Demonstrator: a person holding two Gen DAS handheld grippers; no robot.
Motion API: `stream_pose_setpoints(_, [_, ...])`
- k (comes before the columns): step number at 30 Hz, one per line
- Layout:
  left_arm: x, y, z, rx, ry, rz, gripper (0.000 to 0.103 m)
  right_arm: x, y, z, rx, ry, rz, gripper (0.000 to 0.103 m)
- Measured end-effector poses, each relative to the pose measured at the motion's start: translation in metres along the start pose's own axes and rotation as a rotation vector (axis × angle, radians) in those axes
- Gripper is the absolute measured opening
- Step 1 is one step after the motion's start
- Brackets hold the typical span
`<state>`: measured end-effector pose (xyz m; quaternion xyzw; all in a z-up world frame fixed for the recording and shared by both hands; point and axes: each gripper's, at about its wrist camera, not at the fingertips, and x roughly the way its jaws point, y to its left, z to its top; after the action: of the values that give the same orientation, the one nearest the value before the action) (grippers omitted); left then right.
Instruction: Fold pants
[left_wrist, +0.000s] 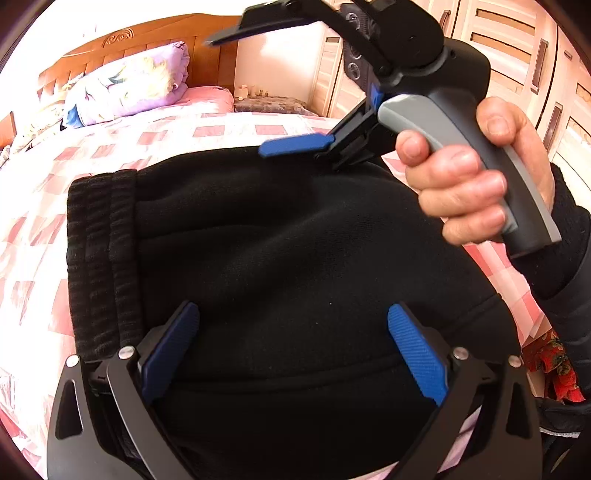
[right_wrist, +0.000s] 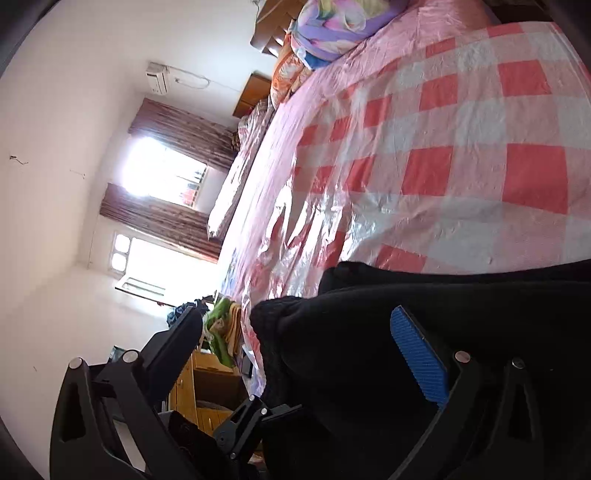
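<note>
The black fleece pants (left_wrist: 280, 251) lie folded on the bed, ribbed waistband (left_wrist: 99, 258) to the left. My left gripper (left_wrist: 293, 343) is open, its blue pads (left_wrist: 417, 350) spread wide just above the near part of the pants. My right gripper (left_wrist: 255, 92) is held in a hand at the top right, tilted on its side over the far edge of the pants, its jaws wide apart. In the right wrist view the right gripper (right_wrist: 295, 332) is open, the pants (right_wrist: 369, 350) lie under its blue pad (right_wrist: 419, 354).
The bed has a pink checked cover (left_wrist: 207, 129) under clear plastic (right_wrist: 424, 155). A purple flowered quilt (left_wrist: 133, 85) lies by the wooden headboard (left_wrist: 207, 48). Wardrobe doors (left_wrist: 517, 48) stand at the right. A window with brown curtains (right_wrist: 166, 184) is across the room.
</note>
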<state>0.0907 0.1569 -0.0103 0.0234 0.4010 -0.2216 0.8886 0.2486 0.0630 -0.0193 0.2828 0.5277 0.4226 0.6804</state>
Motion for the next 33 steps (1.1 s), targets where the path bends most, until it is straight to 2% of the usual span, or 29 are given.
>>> stream_pose_setpoints(1, [0.000,-0.001,-0.001,0.000,-0.001,0.002,0.102,0.007,-0.002,0.001,-0.020,-0.008,-0.037,0.099])
stream_pose_setpoints(3, [0.000,-0.001,-0.001,0.000,-0.003,0.004,0.102,0.011,-0.010,0.002,-0.022,-0.034,-0.056,0.098])
stream_pose_setpoints(6, [0.000,-0.003,-0.002,-0.002,0.000,0.005,0.102,0.007,-0.011,0.009,0.046,-0.078,-0.026,0.099])
stream_pose_setpoints(9, [-0.001,-0.003,-0.002,-0.002,0.004,0.003,0.102,-0.026,0.000,-0.002,0.038,-0.136,0.069,0.099])
stream_pose_setpoints(11, [-0.002,-0.004,-0.001,-0.006,0.005,-0.002,0.102,-0.064,0.009,-0.020,0.006,-0.192,0.089,0.099])
stream_pose_setpoints(12, [-0.002,-0.004,-0.001,-0.011,0.007,-0.004,0.102,-0.080,0.013,-0.030,-0.016,-0.215,0.069,0.099])
stream_pose_setpoints(15, [-0.007,-0.003,0.002,-0.038,0.010,-0.020,0.101,-0.121,0.017,-0.072,-0.105,-0.291,-0.113,0.099])
stream_pose_setpoints(18, [-0.030,0.005,0.016,-0.107,-0.001,-0.101,0.101,-0.147,0.008,-0.115,-0.170,-0.351,-0.321,0.099])
stream_pose_setpoints(19, [-0.039,0.009,0.021,-0.135,-0.024,-0.142,0.101,-0.150,-0.001,-0.126,-0.174,-0.356,-0.352,0.099])
stream_pose_setpoints(21, [-0.053,0.015,0.035,-0.166,-0.055,-0.190,0.101,-0.149,-0.009,-0.148,-0.173,-0.346,-0.409,0.099])
stream_pose_setpoints(22, [-0.052,0.015,0.044,-0.153,-0.042,-0.165,0.101,-0.145,-0.011,-0.158,-0.177,-0.336,-0.435,0.099])
stream_pose_setpoints(25, [-0.026,0.015,0.057,-0.090,0.050,0.000,0.101,-0.117,-0.004,-0.182,-0.256,-0.281,-0.516,0.099])
stream_pose_setpoints(27, [-0.004,0.025,0.055,-0.109,0.123,0.026,0.101,-0.094,0.001,-0.196,-0.323,-0.210,-0.580,0.099])
stream_pose_setpoints(29, [0.006,0.034,0.045,-0.100,0.137,0.006,0.101,-0.085,0.003,-0.215,-0.409,-0.177,-0.678,0.099])
stream_pose_setpoints(31, [0.000,0.033,0.037,-0.070,0.102,0.000,0.101,-0.092,-0.005,-0.223,-0.374,-0.143,-0.633,0.099])
stream_pose_setpoints(33, [-0.019,0.038,0.035,-0.113,0.052,-0.042,0.101,-0.113,-0.019,-0.223,-0.270,-0.131,-0.508,0.099])
